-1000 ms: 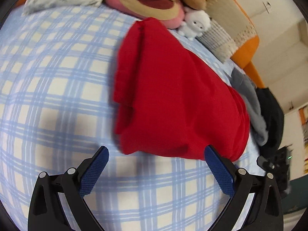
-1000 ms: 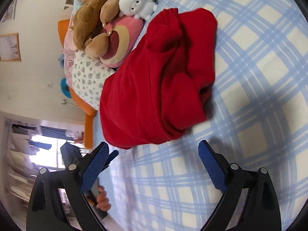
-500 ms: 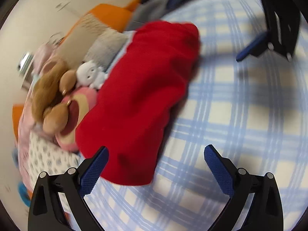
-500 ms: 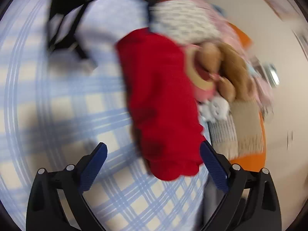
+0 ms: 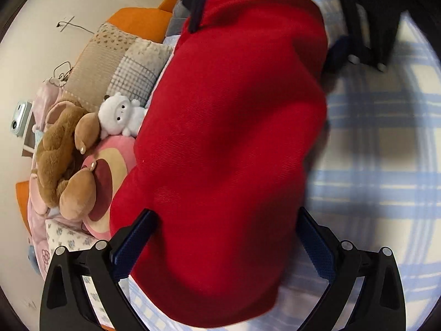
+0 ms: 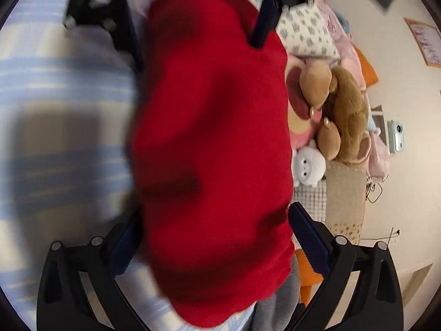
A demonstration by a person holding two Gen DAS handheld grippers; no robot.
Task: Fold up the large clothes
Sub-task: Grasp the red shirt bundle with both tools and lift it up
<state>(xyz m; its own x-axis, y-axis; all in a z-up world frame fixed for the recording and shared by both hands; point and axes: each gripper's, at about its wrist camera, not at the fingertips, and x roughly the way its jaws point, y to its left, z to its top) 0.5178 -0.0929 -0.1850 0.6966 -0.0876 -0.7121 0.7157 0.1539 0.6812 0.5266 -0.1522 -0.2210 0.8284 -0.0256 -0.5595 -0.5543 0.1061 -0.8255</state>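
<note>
Red garment on blue-and-cream checked sheet.

Place: a home bedroom.
Bed: blue-and-cream plaid sheet covers it.
Headboard end: patchwork pillow, floral pillow.
Toys: brown plush bear, small white plush, pink round cushion.
</note>
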